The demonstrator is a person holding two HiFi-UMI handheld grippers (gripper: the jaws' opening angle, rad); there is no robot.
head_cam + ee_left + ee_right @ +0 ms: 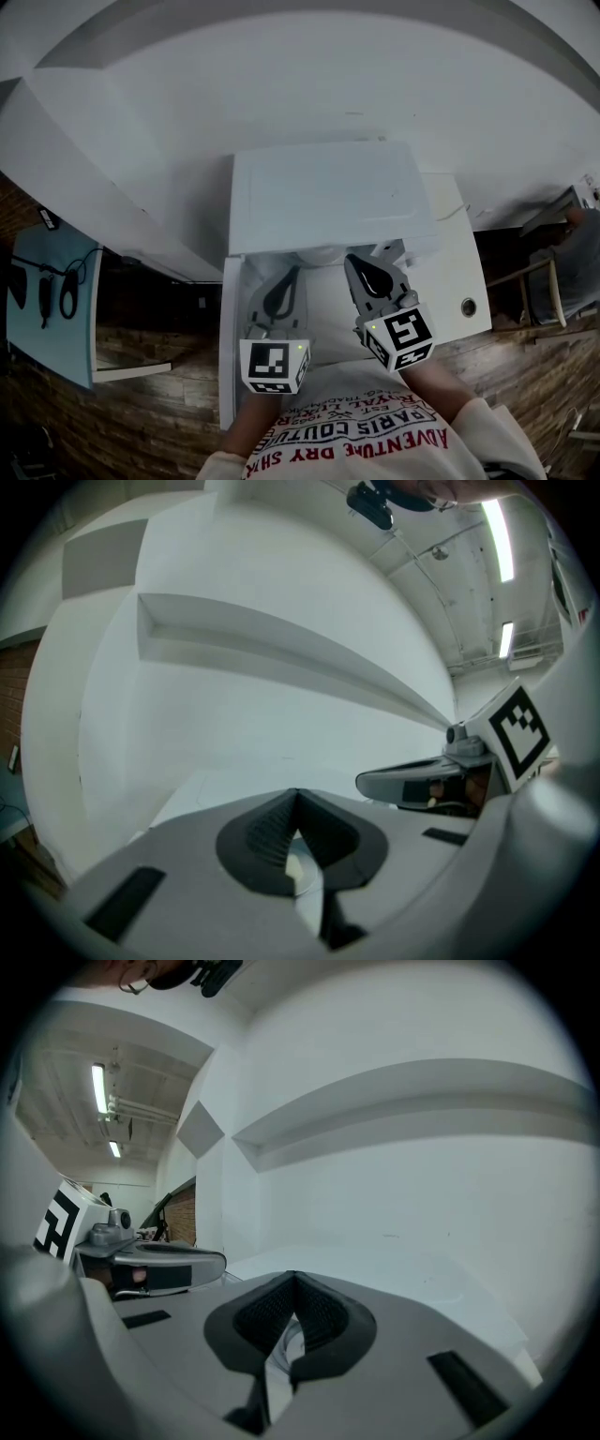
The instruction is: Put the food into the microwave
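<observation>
Microwave [328, 197], long axis left-right, front toward left tool [292, 273] and right tool [353, 260] (both pinched closed)

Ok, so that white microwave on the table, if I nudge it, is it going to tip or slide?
The microwave looks broad, low and boxy, sitting flat on the white table, so tipping seems unlikely. It's probably heavy for its size, so a light nudge likely won't move it. A hard shove might slide it, since the tabletop looks smooth.
</observation>
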